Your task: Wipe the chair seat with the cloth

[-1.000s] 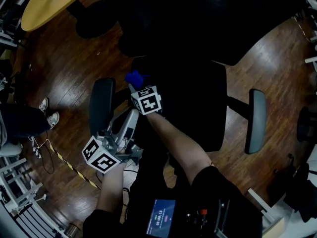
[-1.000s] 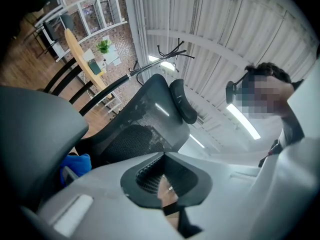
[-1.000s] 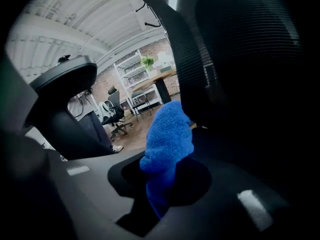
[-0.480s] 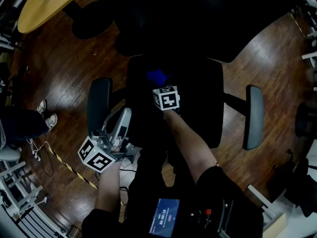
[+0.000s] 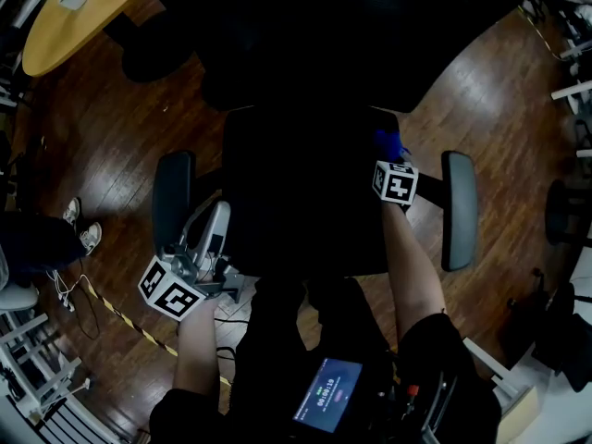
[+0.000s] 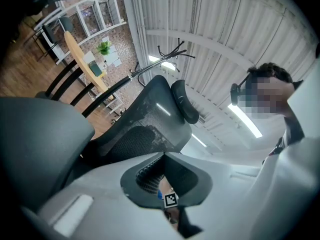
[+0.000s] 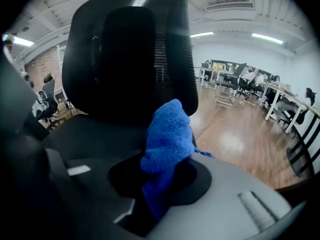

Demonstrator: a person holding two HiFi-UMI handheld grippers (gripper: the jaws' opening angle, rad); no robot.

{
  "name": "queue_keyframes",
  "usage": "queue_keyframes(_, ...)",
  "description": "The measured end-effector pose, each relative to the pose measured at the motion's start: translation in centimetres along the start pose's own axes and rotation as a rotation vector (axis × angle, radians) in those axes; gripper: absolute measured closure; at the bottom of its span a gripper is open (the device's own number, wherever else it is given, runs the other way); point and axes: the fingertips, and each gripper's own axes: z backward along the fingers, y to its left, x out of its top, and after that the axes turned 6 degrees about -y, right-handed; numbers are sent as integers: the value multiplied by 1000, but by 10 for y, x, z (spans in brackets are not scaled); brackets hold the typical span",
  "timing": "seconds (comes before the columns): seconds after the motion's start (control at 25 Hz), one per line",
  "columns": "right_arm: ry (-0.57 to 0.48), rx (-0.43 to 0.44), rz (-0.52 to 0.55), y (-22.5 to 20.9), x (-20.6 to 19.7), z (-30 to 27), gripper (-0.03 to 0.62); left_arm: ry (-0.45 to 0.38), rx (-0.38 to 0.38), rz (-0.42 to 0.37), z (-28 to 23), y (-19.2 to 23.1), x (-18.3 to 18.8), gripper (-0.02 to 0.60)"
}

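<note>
At the right edge of the black padded chair seat (image 5: 296, 192), the right gripper (image 5: 389, 158) pinches a fluffy blue cloth (image 5: 388, 141).
The left gripper (image 5: 215, 215), fingers pressed together on nothing, sits beside the grey left armrest (image 5: 172, 202). Glossy dark wooden floor (image 5: 111, 128) surrounds the chair, and a yellow oval table (image 5: 74, 17) stands well apart.

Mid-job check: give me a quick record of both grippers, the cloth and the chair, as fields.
right gripper: shut on blue cloth, at the seat's right edge near the right armrest
blue cloth: bunched, sticking out past the jaws
left gripper: shut, empty, held off the seat beside the left armrest
chair seat: dark
cloth-seat contact: cannot tell
</note>
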Motion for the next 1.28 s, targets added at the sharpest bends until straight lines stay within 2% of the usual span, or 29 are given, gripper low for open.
queue_keyframes(0.28, -28, -47, 33, 0, 2, 1, 510, -4, -1, -6, -1, 1, 0, 591)
queue_keyframes(0.4, -50, -6, 9, 31, 9, 0, 510, -6, 0, -1, -2, 3, 0, 591)
queue_keyframes(0.56, -79, 169, 30, 131, 15, 0, 510, -13, 1, 0, -4, 3, 2, 591)
queue_keyframes(0.68, -72, 364, 34, 236, 12, 4, 510, -26, 4, 0, -4, 1, 6, 591)
queue_keyframes(0.84, -51, 635, 162, 375, -9, 32, 510, -28, -3, 1, -5, -2, 8, 591)
queue_keyframes(0.92, -22, 694, 210, 411, -26, 39, 510, -25, -6, 1, -6, -2, 7, 591)
queue_keyframes(1.0, 6, 690, 204, 419, -41, 34, 510, -25, -7, 0, -5, -2, 7, 591)
queue_keyframes(1.16, -8, 696, 176, 420, -40, 33, 510, -25, 4, -1, -1, 2, 6, 591)
queue_keyframes(1.28, -14, 658, 155, 397, -42, 29, 510, -22, 8, 0, -1, 4, 5, 591)
